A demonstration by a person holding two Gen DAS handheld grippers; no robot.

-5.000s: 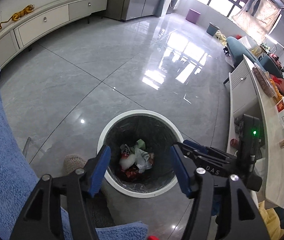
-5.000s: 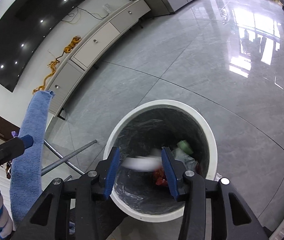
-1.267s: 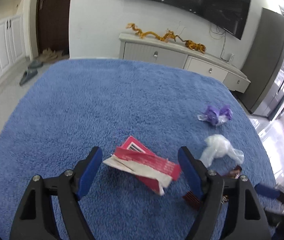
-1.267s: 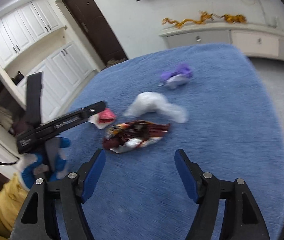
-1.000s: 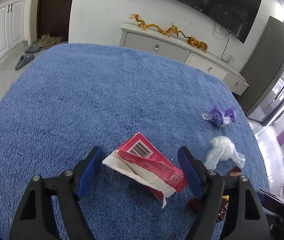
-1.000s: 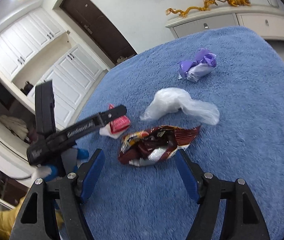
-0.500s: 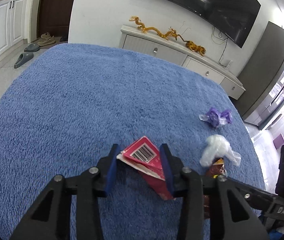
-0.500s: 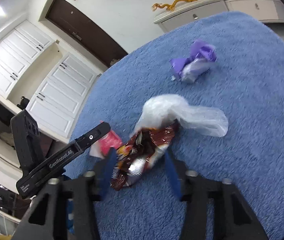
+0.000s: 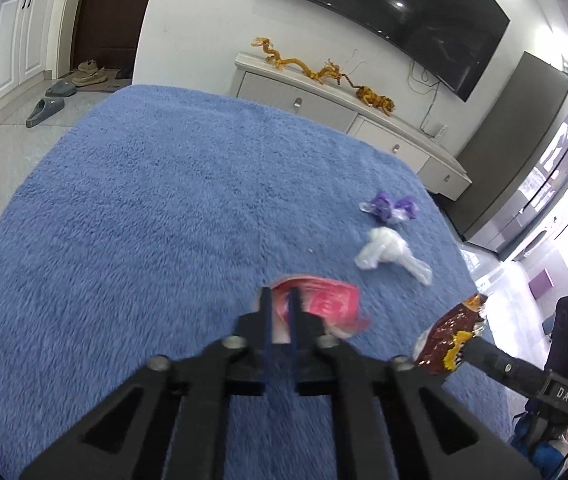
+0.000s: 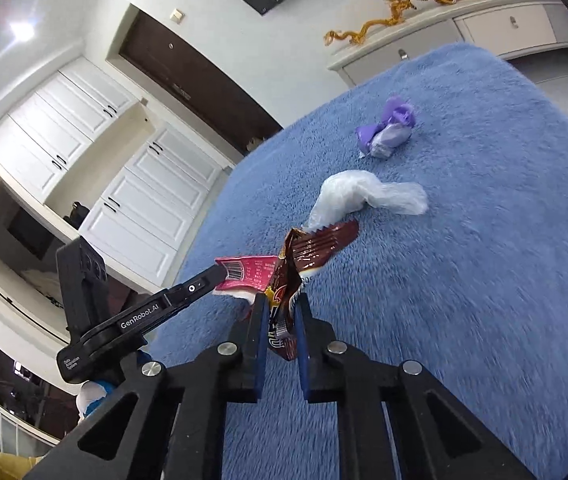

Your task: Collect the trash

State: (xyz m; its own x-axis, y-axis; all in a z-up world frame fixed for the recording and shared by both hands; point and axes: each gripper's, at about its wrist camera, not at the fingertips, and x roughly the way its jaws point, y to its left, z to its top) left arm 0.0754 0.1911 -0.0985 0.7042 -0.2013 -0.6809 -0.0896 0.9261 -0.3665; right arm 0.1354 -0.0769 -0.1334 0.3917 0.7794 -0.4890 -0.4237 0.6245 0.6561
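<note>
On a blue fluffy cover (image 9: 144, 220) lies trash. My left gripper (image 9: 280, 300) has its jaws closing tight on a red paper packet (image 9: 328, 304), lifted slightly off the cover. My right gripper (image 10: 282, 304) is closing on a crumpled brown snack wrapper (image 10: 308, 256), which stands up between its pads. Each view shows the other gripper: the left gripper (image 10: 220, 276) with the red packet (image 10: 248, 274), and the brown wrapper (image 9: 448, 340) at the lower right. A white plastic bag (image 9: 388, 254) (image 10: 360, 196) and a purple wrapper (image 9: 390, 208) (image 10: 388, 132) lie farther away.
Beyond the cover stands a white low cabinet (image 9: 324, 104) with a golden dragon ornament (image 9: 316, 70) under a dark wall screen (image 9: 384, 12). Slippers (image 9: 46, 108) lie on the floor at the left near a brown door. White cupboards (image 10: 96, 168) line the left wall.
Both grippers went from wide open to shut, the left on the red packet and the right on the brown wrapper. Both pieces have come up off the blue cover.
</note>
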